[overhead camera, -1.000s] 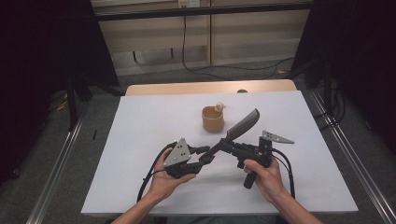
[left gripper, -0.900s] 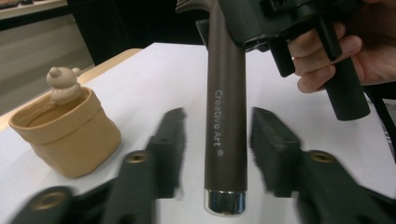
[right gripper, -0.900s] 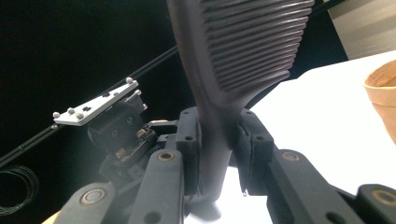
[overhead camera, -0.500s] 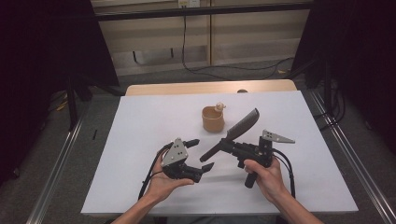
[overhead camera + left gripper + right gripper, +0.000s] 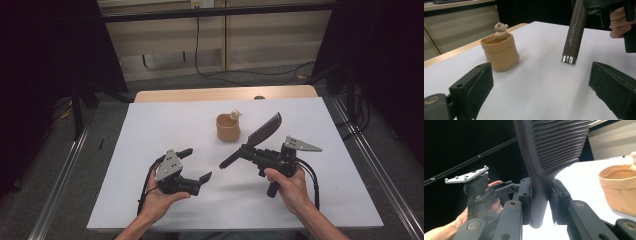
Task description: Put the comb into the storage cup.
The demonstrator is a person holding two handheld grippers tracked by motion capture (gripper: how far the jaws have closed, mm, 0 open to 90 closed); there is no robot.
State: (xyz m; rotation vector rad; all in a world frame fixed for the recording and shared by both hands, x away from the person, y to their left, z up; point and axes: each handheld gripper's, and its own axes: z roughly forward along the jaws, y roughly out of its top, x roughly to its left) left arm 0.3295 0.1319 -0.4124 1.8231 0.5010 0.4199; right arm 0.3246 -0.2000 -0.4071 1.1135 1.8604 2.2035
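Observation:
A dark brush [image 5: 264,131] with a ribbed head and a long handle hangs tilted above the white table [image 5: 165,125]. My right gripper [image 5: 248,150] is shut on its neck, and in the right gripper view the pads clamp the brush [image 5: 554,145] just below the head. My left gripper [image 5: 196,164] sits to the left of the handle's metal-capped end. Its jaws have just been opening and stand wide apart with nothing between them. In the left gripper view, the handle [image 5: 572,32] hangs ahead of the left gripper [image 5: 544,87].
A tan cup [image 5: 228,127] with a small bear figure on its rim stands mid-table, just behind the brush. It is also in the left gripper view, cup [image 5: 500,52], and the right gripper view, cup [image 5: 621,187]. A wooden strip runs along the table's far edge.
My left gripper has let go of the brush handle, opened wide and drawn back to the left. The right gripper has kept still with the brush.

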